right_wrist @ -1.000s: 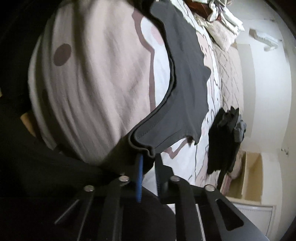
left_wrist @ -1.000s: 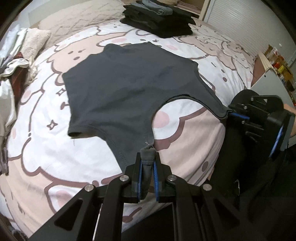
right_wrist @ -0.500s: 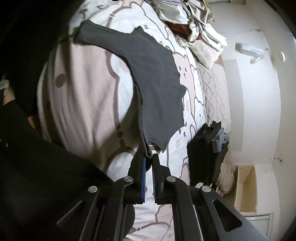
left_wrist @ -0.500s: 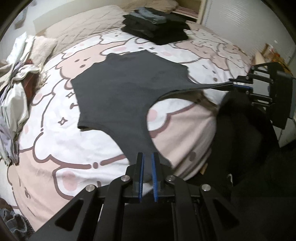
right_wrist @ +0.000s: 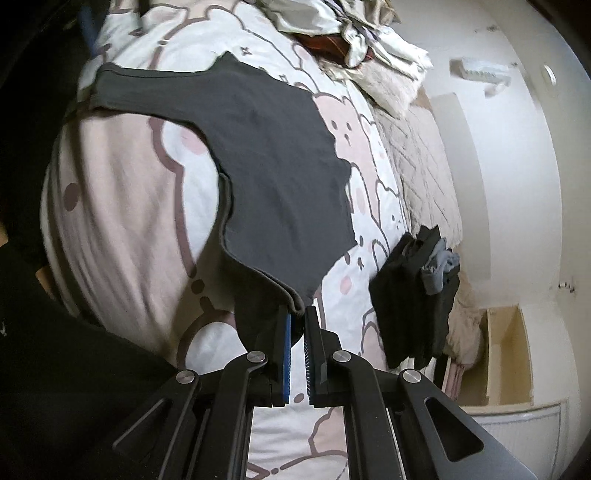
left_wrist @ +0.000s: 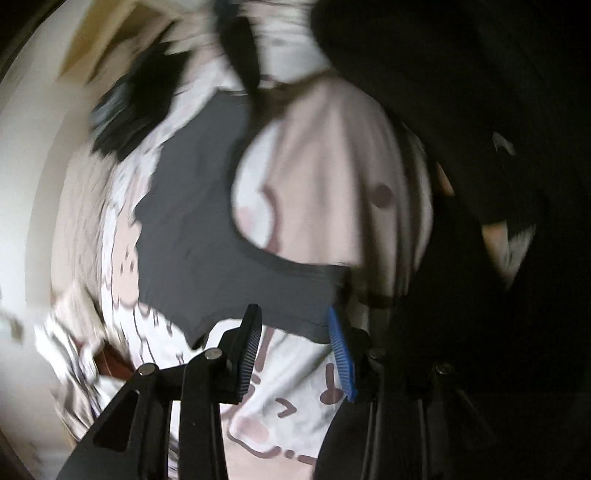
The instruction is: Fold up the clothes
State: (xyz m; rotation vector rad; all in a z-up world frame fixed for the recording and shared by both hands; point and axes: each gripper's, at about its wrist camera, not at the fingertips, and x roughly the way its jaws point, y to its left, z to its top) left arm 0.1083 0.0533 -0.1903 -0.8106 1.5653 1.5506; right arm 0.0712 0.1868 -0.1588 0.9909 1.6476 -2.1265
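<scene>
A dark grey garment (right_wrist: 273,155) lies spread flat on the bear-print bedspread (right_wrist: 122,192). My right gripper (right_wrist: 297,314) is nearly shut and pinches the garment's near corner at the fingertips. In the blurred left wrist view the same garment (left_wrist: 192,229) lies ahead. My left gripper (left_wrist: 293,321) is open with its jaws wide apart. The garment's other corner lies just beyond its fingertips and is not held.
A stack of folded dark clothes (right_wrist: 413,291) sits on the bed beyond the garment; it also shows in the left wrist view (left_wrist: 136,99). A heap of unfolded laundry (right_wrist: 354,33) lies at the far end. A person's dark clothing (left_wrist: 480,110) fills the right.
My left gripper has opened and let go of the garment's corner, and it has swung round sharply. The garment now lies flat. My right gripper still pinches its corner, lower and closer to the bed.
</scene>
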